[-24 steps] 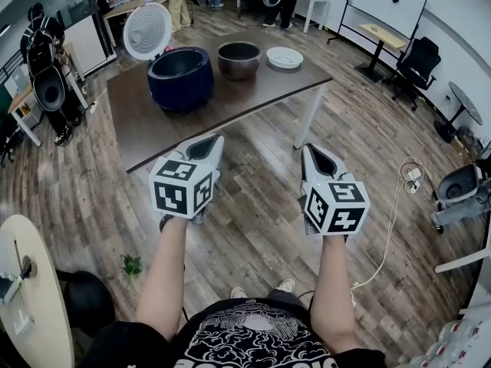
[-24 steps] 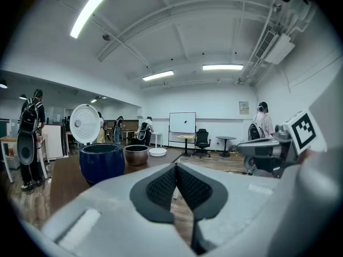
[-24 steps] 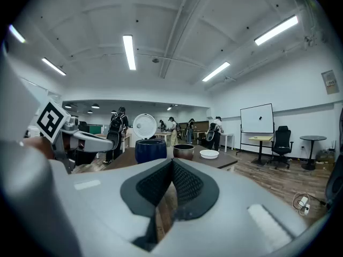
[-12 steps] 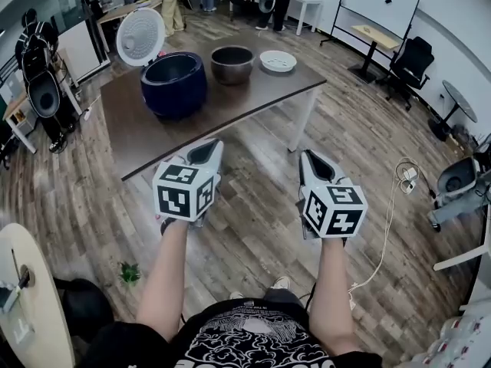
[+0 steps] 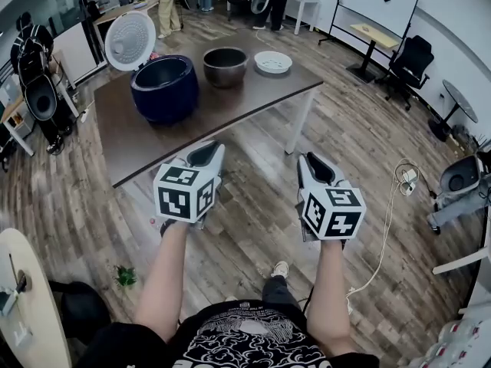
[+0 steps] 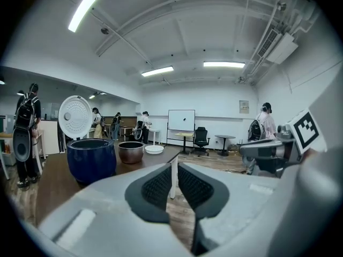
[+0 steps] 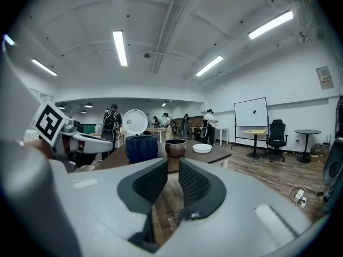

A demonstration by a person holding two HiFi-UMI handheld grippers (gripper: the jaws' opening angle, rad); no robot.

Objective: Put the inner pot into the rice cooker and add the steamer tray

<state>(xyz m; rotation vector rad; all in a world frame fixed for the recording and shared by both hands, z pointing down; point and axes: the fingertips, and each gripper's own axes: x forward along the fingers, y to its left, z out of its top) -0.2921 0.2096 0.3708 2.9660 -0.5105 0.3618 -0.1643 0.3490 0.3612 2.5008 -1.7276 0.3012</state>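
Stepping a little nearer the surface (image 5: 230, 107), I had my right gripper (image 5: 313, 160) just parting its jaws on nothing and my left gripper (image 5: 205, 150) all but closed and empty, while the inner pot (image 5: 225, 66) stood untouched by the far edge, between rice cooker (image 5: 163, 89) and steamer tray (image 5: 273, 61).

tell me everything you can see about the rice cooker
The rice cooker is a round, dark blue tub standing upright on the brown table. Its white round lid is swung up and open behind it. The well looks empty. The metal inner pot sits beside it, apart.
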